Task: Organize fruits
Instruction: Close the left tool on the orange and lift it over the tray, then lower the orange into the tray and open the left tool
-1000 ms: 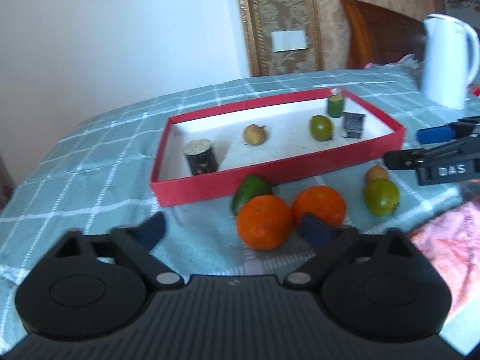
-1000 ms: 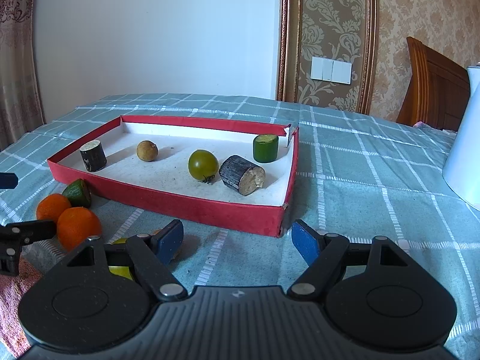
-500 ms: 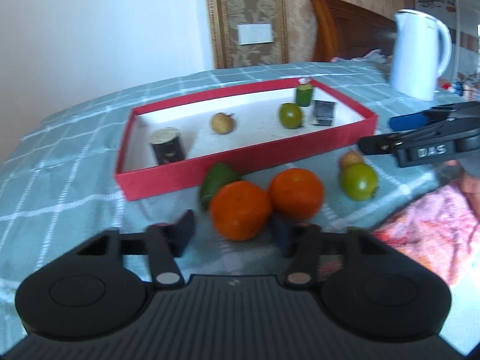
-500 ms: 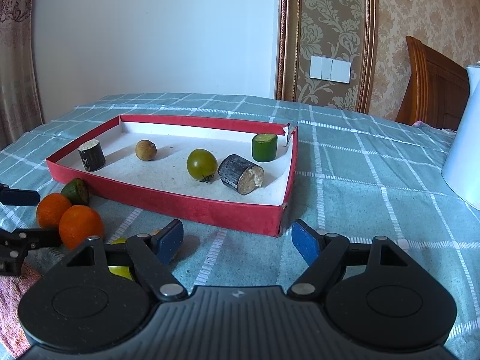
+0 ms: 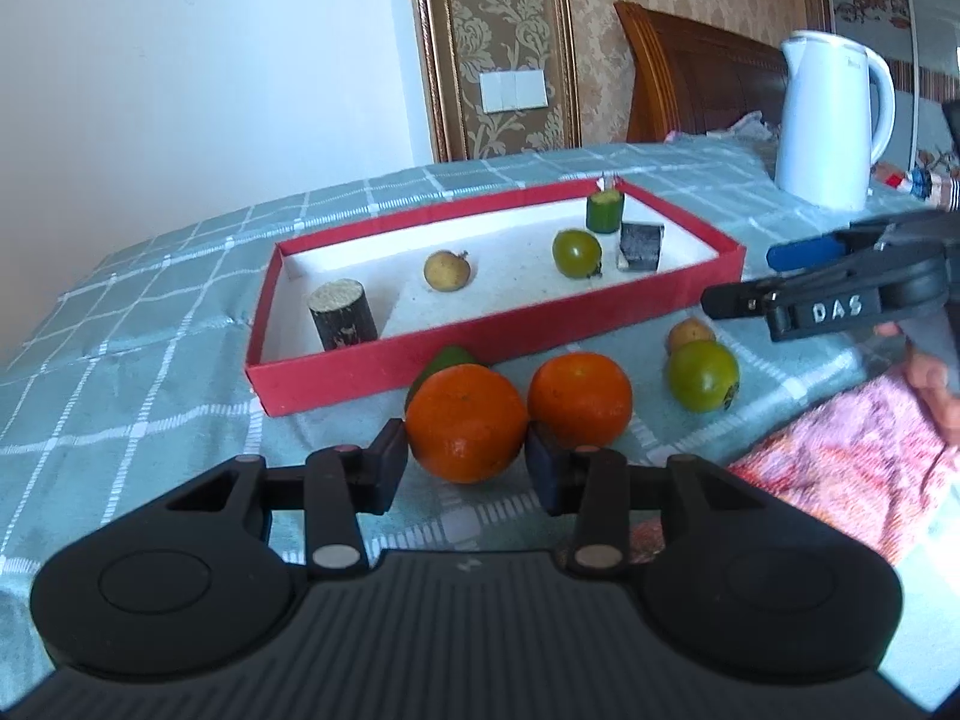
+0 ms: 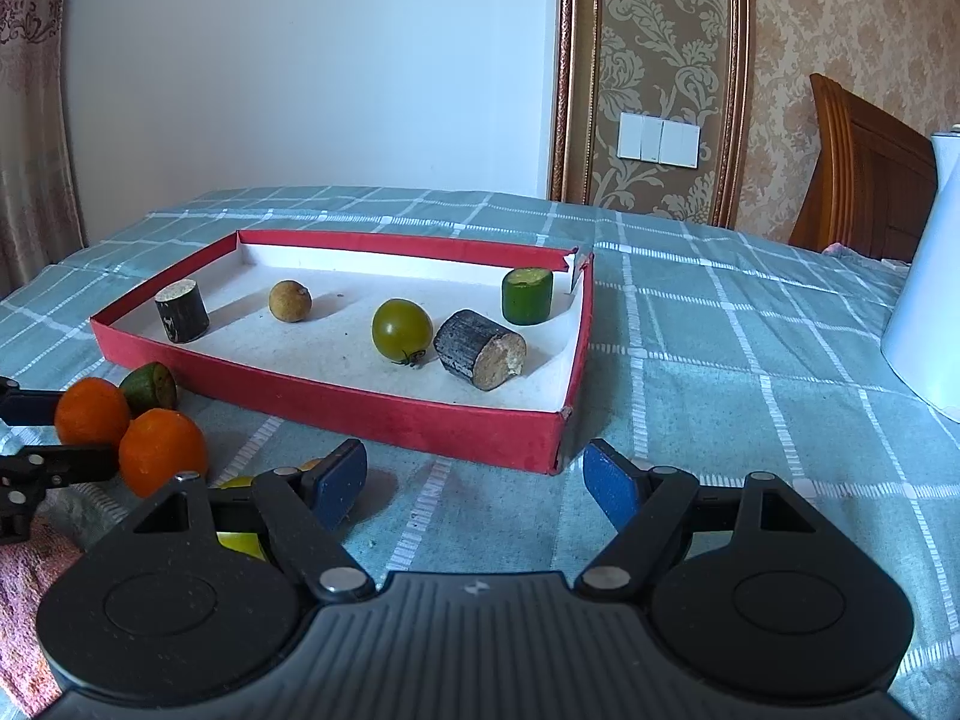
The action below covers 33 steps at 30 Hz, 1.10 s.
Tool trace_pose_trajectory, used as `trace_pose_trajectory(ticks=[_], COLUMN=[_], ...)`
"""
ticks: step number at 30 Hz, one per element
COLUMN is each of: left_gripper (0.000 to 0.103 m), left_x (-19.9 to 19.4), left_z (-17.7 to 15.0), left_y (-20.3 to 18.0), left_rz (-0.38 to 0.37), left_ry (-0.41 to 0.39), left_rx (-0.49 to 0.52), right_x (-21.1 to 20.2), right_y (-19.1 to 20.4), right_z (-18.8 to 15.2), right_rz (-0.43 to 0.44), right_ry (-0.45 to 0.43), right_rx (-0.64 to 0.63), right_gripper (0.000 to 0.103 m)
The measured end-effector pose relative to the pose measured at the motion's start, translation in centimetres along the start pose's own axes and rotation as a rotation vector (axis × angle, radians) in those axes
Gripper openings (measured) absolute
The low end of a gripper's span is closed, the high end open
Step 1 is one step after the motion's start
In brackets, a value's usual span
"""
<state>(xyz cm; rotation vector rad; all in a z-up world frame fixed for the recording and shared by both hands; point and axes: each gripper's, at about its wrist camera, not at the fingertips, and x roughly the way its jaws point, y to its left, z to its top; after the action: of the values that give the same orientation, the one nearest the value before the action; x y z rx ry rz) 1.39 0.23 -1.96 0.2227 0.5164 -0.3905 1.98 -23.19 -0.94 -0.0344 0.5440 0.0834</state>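
A red tray point(image 5: 384, 369) point(image 6: 420, 420) with a white floor holds a dark cane piece point(image 5: 343, 315), a brown longan point(image 5: 445, 270), a green tomato point(image 5: 576, 253), a second dark piece point(image 5: 641, 246) and a green cane piece point(image 5: 603, 211). In front of it lie two oranges, a green piece point(image 5: 447, 360), a green tomato point(image 5: 702, 375) and a longan point(image 5: 690, 333). My left gripper point(image 5: 465, 468) has closed its pads against the near orange point(image 5: 466, 423); the other orange point(image 5: 579, 399) sits beside it. My right gripper point(image 6: 474, 480) is open and empty before the tray's near corner.
A white kettle point(image 5: 831, 120) stands at the back right on the checked green tablecloth point(image 6: 750, 360). A pink cloth point(image 5: 852, 468) lies at the near right edge. A wooden chair point(image 5: 690, 90) stands behind the table.
My left gripper moved forward to the near orange and narrowed its jaws from wide open until the pads touch it on both sides. The right gripper stayed put and open.
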Motion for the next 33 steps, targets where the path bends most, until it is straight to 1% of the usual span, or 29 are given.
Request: trace_pose_trajectory(ticks=[4, 7, 15, 21, 27, 33], left_gripper=[0.039, 0.039, 0.039, 0.039, 0.039, 0.039], left_x=[-0.4, 0.3, 3.6, 6.3, 9.1, 11.2], left_z=[1.1, 2.4, 5.8, 8.2, 9.0, 9.2], left_y=[1.0, 1.9, 3.7, 4.1, 4.2, 4.4], left_rz=[0.009, 0.01, 0.038, 0.059, 0.08, 0.109], left_ry=[-0.024, -0.032, -0.046, -0.056, -0.034, -0.022], left_rx=[-0.05, -0.087, -0.148, -0.153, -0.155, -0.182], right_x=[-0.2, -0.4, -0.4, -0.3, 0.0, 0.2], right_y=[-0.1, -0.3, -0.9, -0.8, -0.7, -0.9], right_z=[0.1, 0.2, 0.3, 0.3, 0.2, 0.2], right_rz=[-0.003, -0.01, -0.025, -0.032, -0.031, -0.02], right_ry=[-0.009, -0.022, -0.026, -0.028, -0.017, 0.0], right_rx=[0.006, 0.018, 0.05, 0.049, 0.05, 0.063], right_gripper=[0.079, 0.079, 0.079, 0.079, 0.079, 0.079])
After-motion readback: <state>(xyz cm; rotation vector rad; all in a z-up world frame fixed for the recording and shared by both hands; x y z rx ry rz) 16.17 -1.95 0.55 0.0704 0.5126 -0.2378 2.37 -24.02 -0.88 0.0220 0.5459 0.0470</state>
